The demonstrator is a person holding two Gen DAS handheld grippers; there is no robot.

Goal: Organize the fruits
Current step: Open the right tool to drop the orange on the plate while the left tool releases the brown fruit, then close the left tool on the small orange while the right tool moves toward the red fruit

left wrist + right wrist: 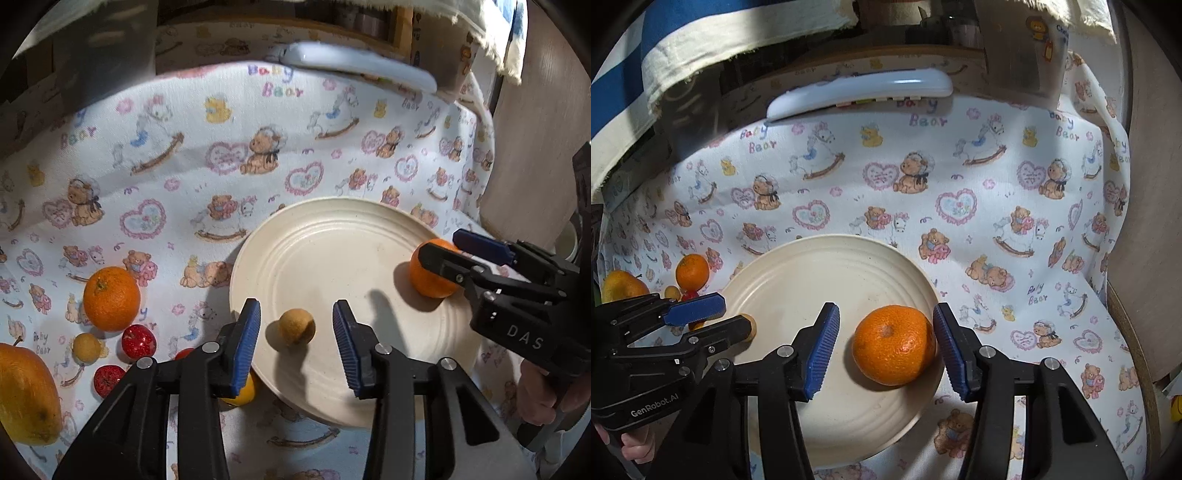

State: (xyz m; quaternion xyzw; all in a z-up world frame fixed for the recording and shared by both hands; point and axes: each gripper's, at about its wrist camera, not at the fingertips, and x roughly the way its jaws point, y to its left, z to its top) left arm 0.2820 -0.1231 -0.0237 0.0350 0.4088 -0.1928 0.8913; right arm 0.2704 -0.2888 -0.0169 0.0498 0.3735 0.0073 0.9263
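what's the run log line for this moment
left claw: open around small tan fruit | right claw: open around mandarin | both fruits on plate

A matt cream plate (332,236) with ridged rings sits on printed cotton-like cloth (184,155). The mandarin (894,345) has glossy, dimpled peel; the small tan fruit (296,326) looks dull and rough. Ribbed blue pads (245,343) line black plastic gripper fingers with metal rivets.
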